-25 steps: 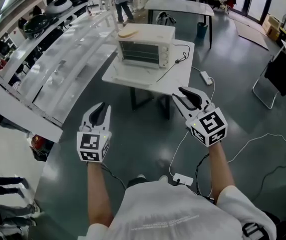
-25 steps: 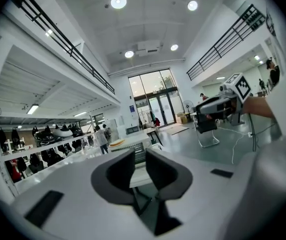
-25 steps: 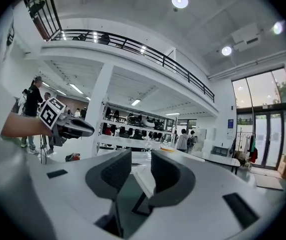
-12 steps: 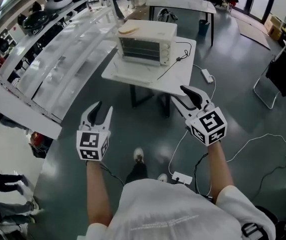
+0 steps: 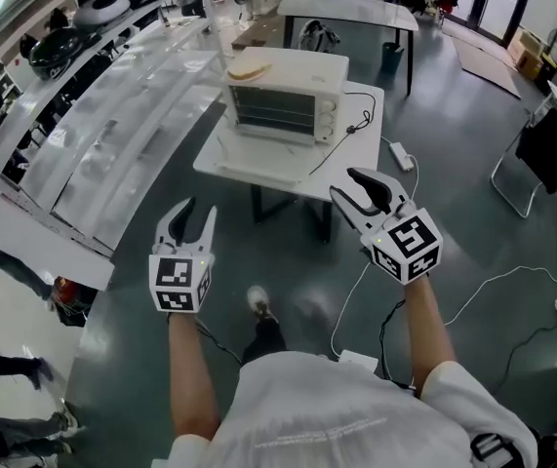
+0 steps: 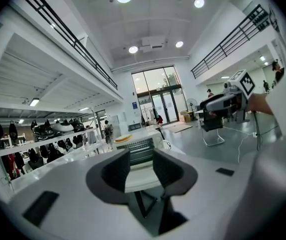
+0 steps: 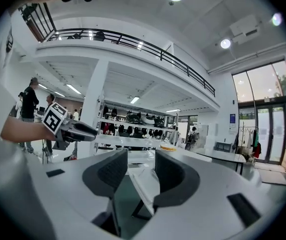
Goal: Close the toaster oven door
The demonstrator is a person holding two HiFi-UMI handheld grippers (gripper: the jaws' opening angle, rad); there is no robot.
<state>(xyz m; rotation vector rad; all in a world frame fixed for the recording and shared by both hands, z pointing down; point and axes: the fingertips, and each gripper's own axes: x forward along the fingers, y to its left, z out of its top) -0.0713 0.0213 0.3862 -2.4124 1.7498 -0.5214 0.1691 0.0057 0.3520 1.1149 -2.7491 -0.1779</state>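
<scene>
With the oven [image 5: 283,94] well ahead on the bench [image 5: 361,152], you carry the left gripper [image 5: 198,213] and right gripper [image 5: 342,181] empty, jaws just opened wide, ready for the closing push.

White toaster oven [image 5: 283,91], knobs down its right side, stands upright on a white desk [image 5: 356,139], well ahead of the left tool [image 5: 198,208] and right tool [image 5: 344,183], front facing these 2; door position unclear

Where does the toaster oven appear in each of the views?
Head view: toaster oven at top centre, on a table.
Left gripper view: toaster oven at centre, between the fingers.
Right gripper view: toaster oven right of centre, mostly behind one finger.
Shared landmark: the flat yellow thing on top.
</scene>
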